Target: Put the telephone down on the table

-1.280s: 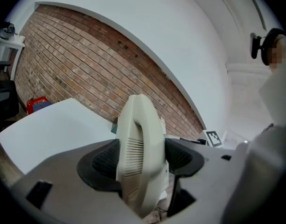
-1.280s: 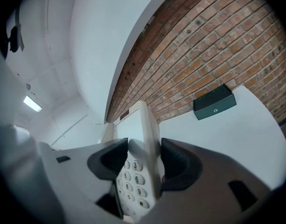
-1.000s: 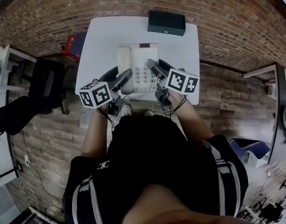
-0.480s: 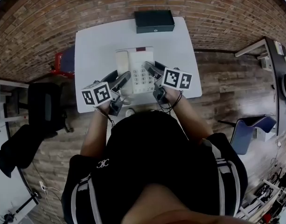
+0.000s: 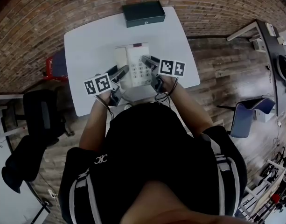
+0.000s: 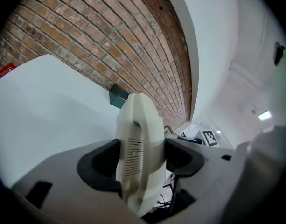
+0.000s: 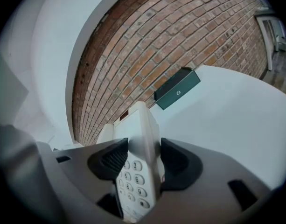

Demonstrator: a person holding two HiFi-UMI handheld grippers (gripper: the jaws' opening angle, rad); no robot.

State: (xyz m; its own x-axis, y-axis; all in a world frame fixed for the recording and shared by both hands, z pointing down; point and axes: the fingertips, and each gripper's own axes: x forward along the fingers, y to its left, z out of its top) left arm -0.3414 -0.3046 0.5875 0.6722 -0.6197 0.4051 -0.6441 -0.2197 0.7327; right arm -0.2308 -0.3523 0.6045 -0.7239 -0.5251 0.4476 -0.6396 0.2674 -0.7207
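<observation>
Person's torso nearest, both forearms reaching toward telephone (image 5: 136, 71). Left gripper (image 5: 120, 73) clamped on telephone's left edge, handset side, 2 pads pressed against cream casing. Right gripper (image 5: 149, 63) clamped on telephone's right edge, beside keypad. Telephone over middle of white table (image 5: 87, 50); cannot tell whether its base touches tabletop. Beyond telephone, dark green box (image 5: 143, 13) at table's far edge. Brick wall (image 7: 180, 36) behind.

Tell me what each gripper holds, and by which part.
Both hold the telephone: left gripper jaws clamp its handset edge, right gripper jaws its keypad edge.
</observation>
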